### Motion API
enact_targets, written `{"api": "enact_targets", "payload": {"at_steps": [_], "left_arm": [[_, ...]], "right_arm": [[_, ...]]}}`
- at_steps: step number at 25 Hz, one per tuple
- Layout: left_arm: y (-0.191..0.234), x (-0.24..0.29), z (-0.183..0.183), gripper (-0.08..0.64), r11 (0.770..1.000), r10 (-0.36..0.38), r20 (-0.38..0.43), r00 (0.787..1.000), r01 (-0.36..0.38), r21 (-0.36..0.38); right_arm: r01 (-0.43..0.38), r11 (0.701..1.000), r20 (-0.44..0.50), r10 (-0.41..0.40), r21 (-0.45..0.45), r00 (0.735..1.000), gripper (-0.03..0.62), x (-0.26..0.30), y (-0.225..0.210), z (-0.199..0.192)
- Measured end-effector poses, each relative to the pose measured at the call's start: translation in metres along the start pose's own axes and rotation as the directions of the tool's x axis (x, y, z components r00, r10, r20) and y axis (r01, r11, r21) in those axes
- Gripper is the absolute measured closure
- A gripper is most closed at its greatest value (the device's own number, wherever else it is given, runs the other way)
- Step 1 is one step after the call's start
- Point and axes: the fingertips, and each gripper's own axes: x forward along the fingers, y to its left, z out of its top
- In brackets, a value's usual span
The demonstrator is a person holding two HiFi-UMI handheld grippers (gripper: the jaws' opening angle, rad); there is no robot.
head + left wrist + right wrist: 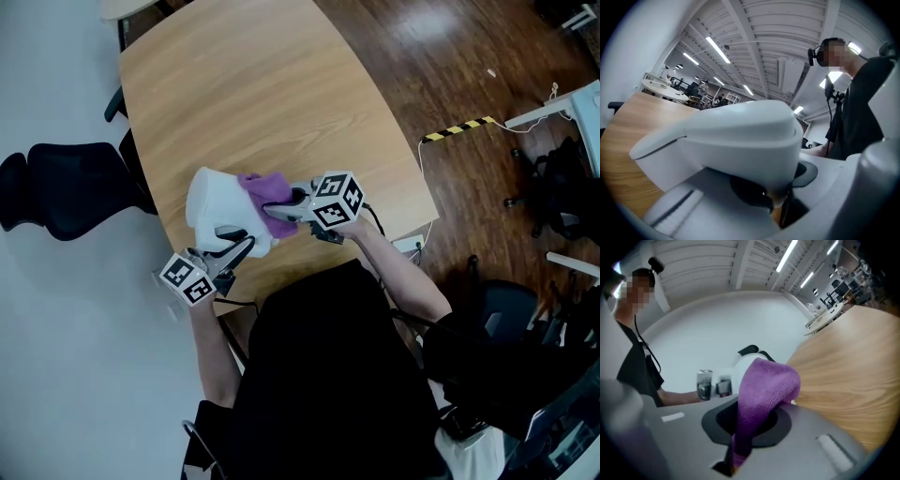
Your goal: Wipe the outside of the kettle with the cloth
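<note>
A white kettle [214, 204] stands near the table's front edge. My left gripper [239, 246] reaches it from the near side and is shut on its handle, which fills the left gripper view as a broad white grip [740, 136] lying between the jaws. A purple cloth [265, 189] lies against the kettle's right side, up by the top. My right gripper [281, 211] is shut on it. In the right gripper view the cloth [764, 385] rises from between the jaws and hides most of the kettle [746, 361] behind it.
The light wooden table [281, 94] stretches away beyond the kettle. A black chair [66, 187] stands off its left side. Yellow-black tape [459, 128] and more chairs [553, 187] are on the dark floor to the right.
</note>
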Motion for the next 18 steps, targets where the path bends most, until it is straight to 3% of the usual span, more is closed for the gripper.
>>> {"api": "enact_targets", "payload": {"at_steps": [2,3,5,6,7,9,11,15,18], "left_arm": [[-0.011,0.001,-0.010,0.175,0.997,-0.031,-0.032,0.999,0.033,0.070],[-0.016,0.002,-0.014,0.175,0.994,-0.046,-0.054,0.997,0.052,0.099],[-0.025,0.001,-0.022,0.175,0.984,-0.077,-0.113,0.991,0.093,0.149],[-0.028,0.002,-0.027,0.175,0.979,-0.090,-0.148,0.985,0.115,0.169],[-0.031,0.002,-0.032,0.173,0.973,-0.102,-0.184,0.978,0.136,0.186],[-0.034,0.004,-0.043,0.170,0.965,-0.116,-0.240,0.964,0.166,0.202],[-0.034,0.005,-0.051,0.164,0.966,-0.113,-0.246,0.963,0.164,0.198],[-0.025,0.009,-0.049,0.164,0.981,-0.090,-0.168,0.982,0.117,0.154],[-0.020,0.014,-0.047,0.164,0.985,-0.092,-0.152,0.984,0.113,0.132]], "right_arm": [[0.075,0.995,-0.031,-0.074,0.061,0.997,0.566,-0.013,-0.035,-0.030],[0.151,0.985,-0.068,-0.146,0.084,0.987,0.566,-0.024,-0.055,-0.043],[0.308,0.951,-0.174,-0.297,0.035,0.939,0.568,-0.042,-0.084,-0.059],[0.319,0.948,-0.179,-0.312,0.010,0.933,0.568,-0.044,-0.082,-0.050],[0.275,0.961,-0.134,-0.271,0.012,0.953,0.568,-0.040,-0.066,-0.026],[0.109,0.994,0.027,-0.110,0.023,0.994,0.568,-0.026,-0.015,0.039],[-0.016,1.000,0.129,0.016,-0.007,0.992,0.568,-0.020,0.026,0.084],[-0.175,0.984,0.203,0.175,-0.017,0.963,0.568,-0.023,0.063,0.091],[-0.207,0.978,0.233,0.200,0.006,0.952,0.568,-0.008,0.059,0.070]]}}
